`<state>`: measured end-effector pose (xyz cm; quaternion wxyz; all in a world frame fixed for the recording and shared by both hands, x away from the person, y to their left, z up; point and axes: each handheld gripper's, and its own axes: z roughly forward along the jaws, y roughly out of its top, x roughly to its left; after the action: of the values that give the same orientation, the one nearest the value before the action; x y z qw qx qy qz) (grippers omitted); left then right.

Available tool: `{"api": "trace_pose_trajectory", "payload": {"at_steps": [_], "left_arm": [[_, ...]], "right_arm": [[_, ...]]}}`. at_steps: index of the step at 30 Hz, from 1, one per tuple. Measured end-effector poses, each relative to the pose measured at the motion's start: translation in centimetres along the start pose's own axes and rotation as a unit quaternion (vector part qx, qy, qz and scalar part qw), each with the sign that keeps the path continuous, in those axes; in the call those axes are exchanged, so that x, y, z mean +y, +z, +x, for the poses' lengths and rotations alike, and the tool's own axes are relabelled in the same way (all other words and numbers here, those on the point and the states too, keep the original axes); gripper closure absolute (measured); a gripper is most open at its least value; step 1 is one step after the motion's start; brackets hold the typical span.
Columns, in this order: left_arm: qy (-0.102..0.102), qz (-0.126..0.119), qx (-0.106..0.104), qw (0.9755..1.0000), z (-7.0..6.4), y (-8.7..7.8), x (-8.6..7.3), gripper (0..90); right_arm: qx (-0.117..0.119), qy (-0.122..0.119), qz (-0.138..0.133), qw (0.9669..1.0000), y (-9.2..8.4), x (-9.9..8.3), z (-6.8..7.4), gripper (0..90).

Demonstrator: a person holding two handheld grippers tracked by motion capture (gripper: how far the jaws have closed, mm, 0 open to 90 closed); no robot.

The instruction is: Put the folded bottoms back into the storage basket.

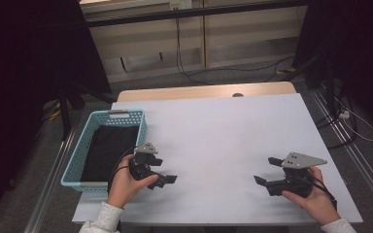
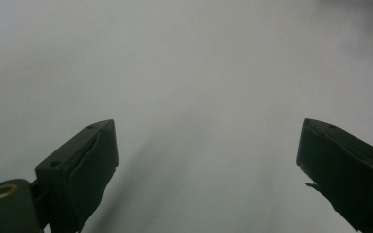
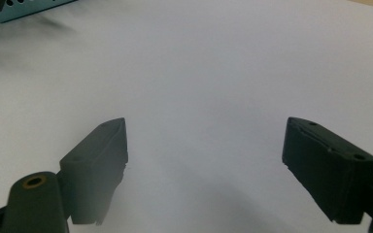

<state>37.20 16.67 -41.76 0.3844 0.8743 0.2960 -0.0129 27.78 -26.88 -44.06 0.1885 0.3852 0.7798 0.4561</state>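
Observation:
Near the table's front left, a hand holds my left gripper [image 1: 164, 171] low over the white tabletop [image 1: 223, 136], just right of the teal basket [image 1: 126, 115]. Its jaws stand wide apart with bare white surface between them [image 2: 206, 160]. At the front right, the other hand holds my right gripper [image 1: 264, 170], pointing left toward the middle. It is open too, and nothing lies between its jaws [image 3: 206, 155]. A black cloth [image 1: 109, 153] lies inside the basket. A corner of the basket [image 3: 24, 9] shows at the top left of the right gripper view.
The white sheet covers a wooden table whose far edge [image 1: 204, 91] shows beyond it. Cables [image 1: 354, 124] trail on the floor to the right and behind. Dark curtains hang on both sides.

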Motion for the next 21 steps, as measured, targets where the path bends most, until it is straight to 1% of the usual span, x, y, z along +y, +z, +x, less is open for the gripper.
{"api": "trace_pose_trajectory", "payload": {"at_steps": [3,10,21], "left_arm": [[-0.001,-0.002,0.0,1.0,-0.02,-0.09,-0.06,7.7],[0.003,-0.004,0.0,1.0,0.08,-0.3,-0.33,7.7],[0.007,-0.001,0.001,1.0,-0.17,-0.46,-0.63,7.6]], "right_arm": [[-0.001,0.0,-0.001,1.0,-0.1,-0.03,-0.04,15.9],[-0.003,0.003,-0.001,1.0,-0.31,-0.17,-0.14,15.9],[-0.003,0.003,0.0,1.0,-0.5,-0.3,-0.18,15.8]]}}
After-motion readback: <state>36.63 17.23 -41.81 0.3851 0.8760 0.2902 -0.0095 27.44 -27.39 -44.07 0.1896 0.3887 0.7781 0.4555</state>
